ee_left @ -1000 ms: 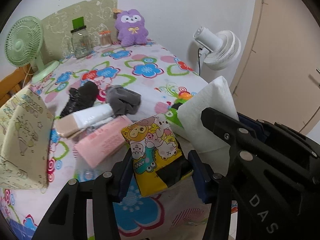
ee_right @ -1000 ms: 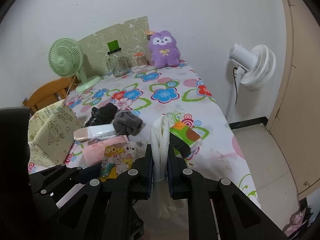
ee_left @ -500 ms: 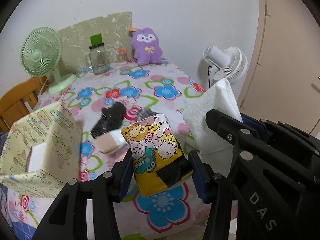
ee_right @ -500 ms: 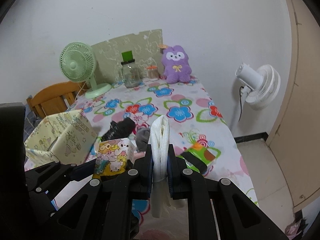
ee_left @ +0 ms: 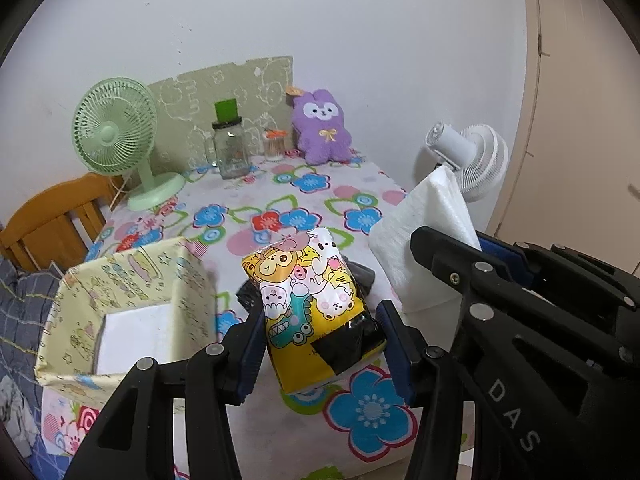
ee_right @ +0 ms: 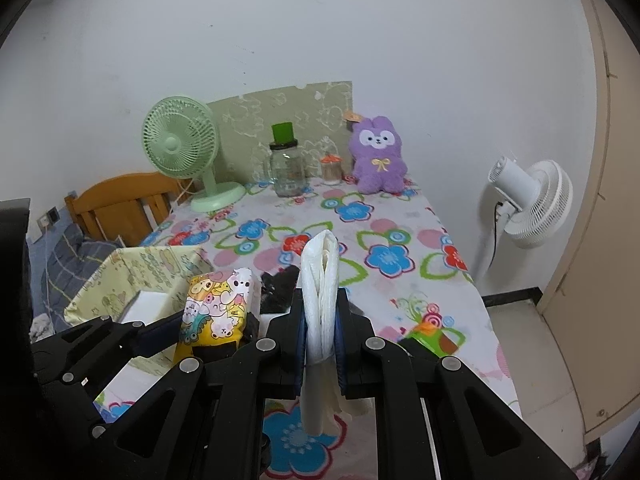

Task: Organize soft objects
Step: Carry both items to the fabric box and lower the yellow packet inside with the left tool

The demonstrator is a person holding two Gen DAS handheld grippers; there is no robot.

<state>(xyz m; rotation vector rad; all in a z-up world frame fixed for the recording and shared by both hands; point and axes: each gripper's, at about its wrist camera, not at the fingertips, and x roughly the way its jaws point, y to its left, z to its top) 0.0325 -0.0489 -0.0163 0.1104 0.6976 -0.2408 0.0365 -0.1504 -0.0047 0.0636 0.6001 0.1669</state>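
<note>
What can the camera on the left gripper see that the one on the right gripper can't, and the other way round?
Only the left wrist view shows the broad flat face of the white folded tissue and the cartoon tissue pack head-on between the left gripper.

Only the right wrist view shows the green and orange pack near the table's right edge, and the tissue edge-on in the right gripper.

Both show the yellow patterned box, green desk fan, glass jar and purple plush bunny.

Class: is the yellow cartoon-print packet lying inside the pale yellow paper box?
No: the left tool holds the yellow cartoon-print packet beside the pale yellow paper box.
</note>
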